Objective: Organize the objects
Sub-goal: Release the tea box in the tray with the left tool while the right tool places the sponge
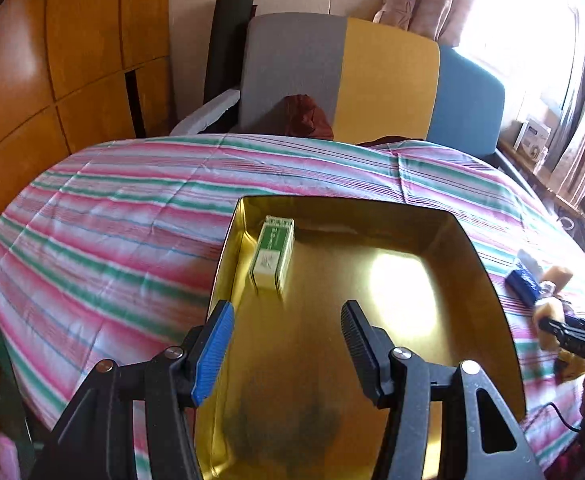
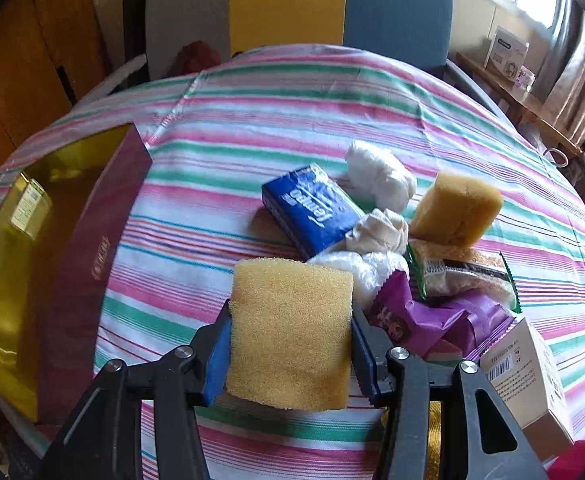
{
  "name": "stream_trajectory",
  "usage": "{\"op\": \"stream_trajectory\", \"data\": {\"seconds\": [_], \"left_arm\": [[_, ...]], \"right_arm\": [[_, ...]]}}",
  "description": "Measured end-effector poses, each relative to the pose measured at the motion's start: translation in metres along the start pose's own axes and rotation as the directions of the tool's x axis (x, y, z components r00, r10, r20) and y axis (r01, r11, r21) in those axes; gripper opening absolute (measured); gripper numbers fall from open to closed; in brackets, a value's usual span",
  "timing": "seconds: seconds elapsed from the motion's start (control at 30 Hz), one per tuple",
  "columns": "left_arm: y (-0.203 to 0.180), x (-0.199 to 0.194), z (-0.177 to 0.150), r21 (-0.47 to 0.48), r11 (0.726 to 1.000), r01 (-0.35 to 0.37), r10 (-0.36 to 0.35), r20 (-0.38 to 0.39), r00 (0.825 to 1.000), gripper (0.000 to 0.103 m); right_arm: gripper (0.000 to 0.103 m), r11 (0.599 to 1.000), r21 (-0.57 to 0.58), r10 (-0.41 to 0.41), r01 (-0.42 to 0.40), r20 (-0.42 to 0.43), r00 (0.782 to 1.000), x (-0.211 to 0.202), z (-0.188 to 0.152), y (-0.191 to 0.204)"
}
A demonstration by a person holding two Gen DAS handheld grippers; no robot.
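Right wrist view is showing the right gripper (image 2: 290, 344) squeezing a yellow sponge (image 2: 290, 332) between its two fingers, the sponge filling the gap from pad to pad. Just beyond it, a heap of things is lying on the striped tablecloth (image 2: 252, 128): a purple wrapper (image 2: 424, 316), a white carton with a barcode (image 2: 528, 372) at the right, a green-edged snack packet (image 2: 464, 272), crumpled clear plastic (image 2: 356, 268), a blue tissue pack (image 2: 312, 208), a second sponge (image 2: 456, 210) tilting against the packet, and a white bundle (image 2: 380, 174) farthest back. Off to the left, well apart from the heap, the gold-lined box (image 2: 92, 248) is sitting with its maroon wall facing the camera.

Left wrist view is showing the left gripper (image 1: 288, 336) hanging over that box (image 1: 488, 280) with its fingers spread and nothing between them. A small green and white carton (image 1: 273, 254) is lying inside, near the box's far left corner, close beside the left wall. At the right edge, the other gripper (image 1: 548, 322) is appearing with its sponge (image 1: 548, 312), beside the blue pack (image 1: 526, 282). Beyond the table, a chair back in grey, yellow and blue (image 1: 388, 80) is standing against the wall.
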State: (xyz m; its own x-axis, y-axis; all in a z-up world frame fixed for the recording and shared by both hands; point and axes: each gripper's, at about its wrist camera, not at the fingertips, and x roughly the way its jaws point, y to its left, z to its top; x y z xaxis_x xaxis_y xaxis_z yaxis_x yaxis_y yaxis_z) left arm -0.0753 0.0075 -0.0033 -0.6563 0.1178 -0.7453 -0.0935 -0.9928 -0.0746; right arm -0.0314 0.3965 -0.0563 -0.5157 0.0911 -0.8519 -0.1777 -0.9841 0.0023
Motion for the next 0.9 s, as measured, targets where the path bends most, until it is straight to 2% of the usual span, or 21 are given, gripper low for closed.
{"op": "stream_trajectory", "data": {"seconds": [0.2,0.33,0.63,0.77,0.9], "left_arm": [[0.008,-0.012,-0.013,-0.016,1.0,-0.017,0.017,-0.001,1.0,0.056],[0.016,-0.016,-0.022,-0.022,1.0,-0.023,0.023,-0.01,1.0,0.056],[0.037,-0.023,-0.033,-0.039,0.998,-0.042,0.041,-0.018,0.999,0.056],[0.047,-0.025,-0.036,-0.053,0.997,-0.051,0.05,-0.023,0.998,0.056],[0.06,-0.025,-0.039,-0.074,0.995,-0.063,0.061,-0.039,0.997,0.056]], "right_arm": [[0.052,0.999,0.022,0.048,-0.049,0.026,0.998,-0.009,0.002,0.014],[0.052,0.995,0.009,0.095,-0.095,0.044,0.994,-0.022,0.004,0.042],[0.053,0.962,-0.122,0.25,-0.243,0.042,0.967,-0.046,0.019,0.146],[0.053,0.929,-0.186,0.323,-0.321,-0.021,0.946,-0.041,0.021,0.205],[0.053,0.901,-0.227,0.359,-0.371,-0.094,0.929,-0.024,0.022,0.256]]}}
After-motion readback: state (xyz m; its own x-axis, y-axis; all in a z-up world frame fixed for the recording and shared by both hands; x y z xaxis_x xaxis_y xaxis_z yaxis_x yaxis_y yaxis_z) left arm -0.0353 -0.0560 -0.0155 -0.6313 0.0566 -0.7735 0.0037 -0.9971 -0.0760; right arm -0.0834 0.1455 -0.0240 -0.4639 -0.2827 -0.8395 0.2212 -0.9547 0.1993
